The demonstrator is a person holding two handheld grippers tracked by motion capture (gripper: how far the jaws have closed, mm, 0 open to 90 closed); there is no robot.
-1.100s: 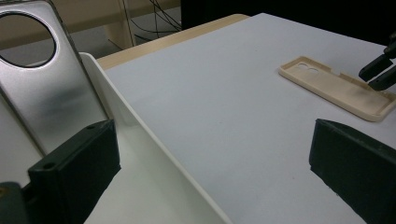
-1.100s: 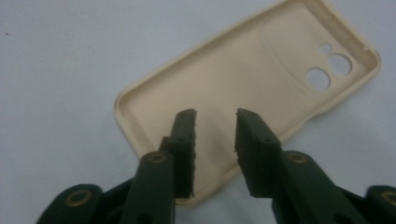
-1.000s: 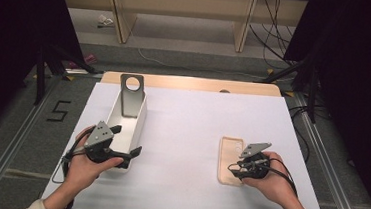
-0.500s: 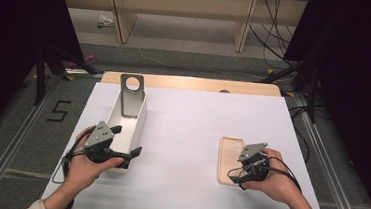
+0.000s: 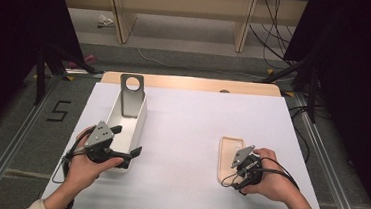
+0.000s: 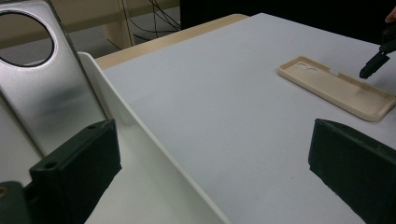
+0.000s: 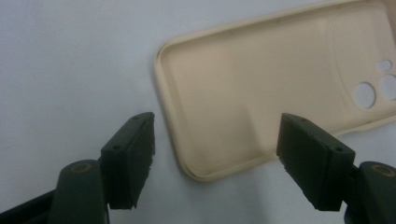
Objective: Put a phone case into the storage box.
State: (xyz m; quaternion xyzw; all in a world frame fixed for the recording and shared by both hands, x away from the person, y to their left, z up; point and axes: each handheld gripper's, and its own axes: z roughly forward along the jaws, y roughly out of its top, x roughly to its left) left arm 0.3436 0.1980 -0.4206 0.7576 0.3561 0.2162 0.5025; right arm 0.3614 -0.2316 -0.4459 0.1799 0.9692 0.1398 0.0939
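Observation:
A beige phone case [image 5: 230,153] lies flat and hollow side up at the right of the white table [image 5: 191,135]. Its camera holes are at the far end. My right gripper [image 5: 234,174] hovers at its near end. In the right gripper view the jaws have just been opening and now stand wide over the case's [image 7: 261,102] near corner, with no pad touching it. My left gripper [image 5: 126,141] is open astride the right wall of a white bin [image 5: 139,121]. A silver plate with a round hole [image 5: 131,98] leans in the bin's far end.
The bin's wall [image 6: 140,135] runs between my left jaws, with the silver plate [image 6: 46,93] behind. The case [image 6: 336,86] and a right finger [image 6: 372,69] lie beyond. Wide bare table separates the hands. Metal rails flank the table; cables [image 5: 279,36] and shelf legs stand behind.
The right gripper's jaws have spread wide at the case's near end and the hand has shifted slightly. The case, the bin and the left hand are where they were.

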